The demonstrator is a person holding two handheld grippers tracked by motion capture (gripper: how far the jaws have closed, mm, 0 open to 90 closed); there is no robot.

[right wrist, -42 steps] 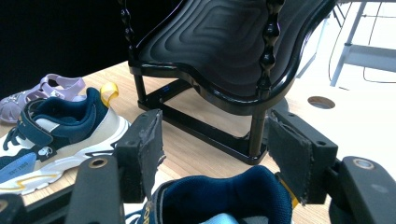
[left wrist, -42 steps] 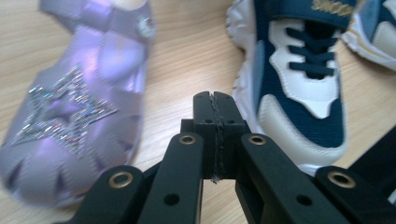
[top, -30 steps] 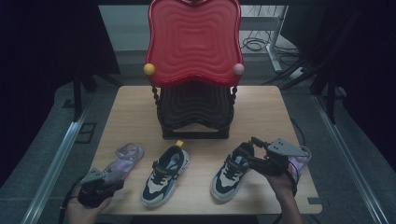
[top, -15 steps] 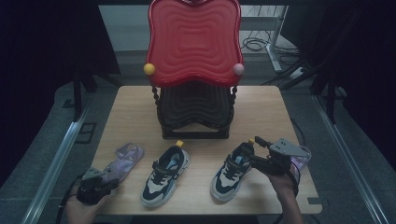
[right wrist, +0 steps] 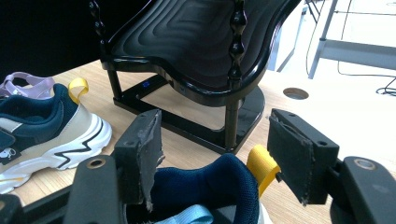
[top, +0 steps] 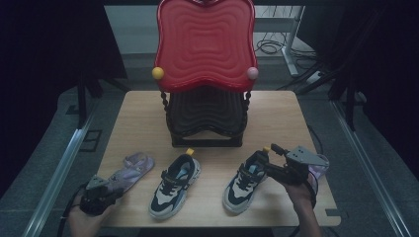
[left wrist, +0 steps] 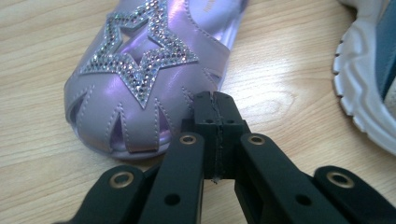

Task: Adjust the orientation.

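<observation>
the right gripper (right wrist: 215, 158) stood wide, its jaws straddling the heel of the right-hand sneaker (top: 245, 181), with the padded navy collar and yellow pull loop (right wrist: 261, 168) between the pads and no pressure on them yet. to do this step well, i judged the pads should close low on the firm heel counter, not on the soft collar foam or the floppy loop, and squarely, so the shoe would not twist on lifting. the left gripper (left wrist: 217, 135) was fully closed on nothing, its tips resting just beside the toe of the purple sandal (left wrist: 144, 79) at the near left of the tabletop (top: 276, 113). that sandal was glossy, slit leather-like stuff with a rhinestone star. the other sneaker (top: 175, 185) lay between sandal and held-for shoe, chunky white ridged sole, mesh upper. behind stood a two-tier rack (top: 205, 118), black ribbed lower shelf, red wavy top, beaded posts.
</observation>
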